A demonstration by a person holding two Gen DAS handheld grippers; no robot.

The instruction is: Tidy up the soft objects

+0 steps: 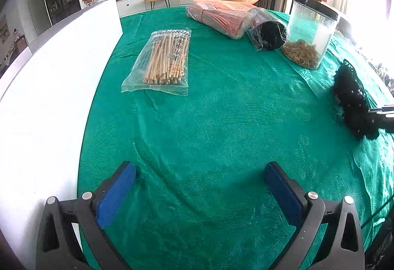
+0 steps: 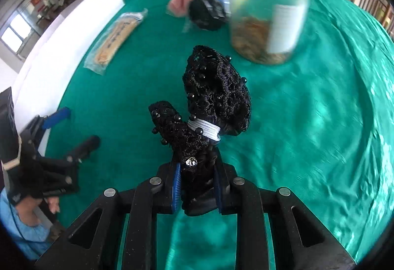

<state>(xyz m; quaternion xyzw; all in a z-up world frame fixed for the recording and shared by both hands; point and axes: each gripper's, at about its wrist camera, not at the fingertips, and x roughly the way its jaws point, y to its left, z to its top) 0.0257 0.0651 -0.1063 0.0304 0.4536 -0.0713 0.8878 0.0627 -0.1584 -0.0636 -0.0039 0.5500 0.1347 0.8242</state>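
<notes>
My right gripper (image 2: 197,178) is shut on a black lace hair bow (image 2: 216,90) with beads and a grey elastic band, holding it above the green tablecloth (image 2: 320,122). The bow also shows at the right edge of the left wrist view (image 1: 352,97), with the right gripper's tip beside it. My left gripper (image 1: 199,171) is open and empty, low over the green cloth (image 1: 209,122); it also shows at the left of the right wrist view (image 2: 73,127).
A bag of wooden sticks (image 1: 162,60) lies at the middle left. A pink package (image 1: 221,16), a black roll in plastic (image 1: 268,33) and a clear jar with dried bits (image 1: 310,36) stand at the back. A white board (image 1: 49,73) borders the left.
</notes>
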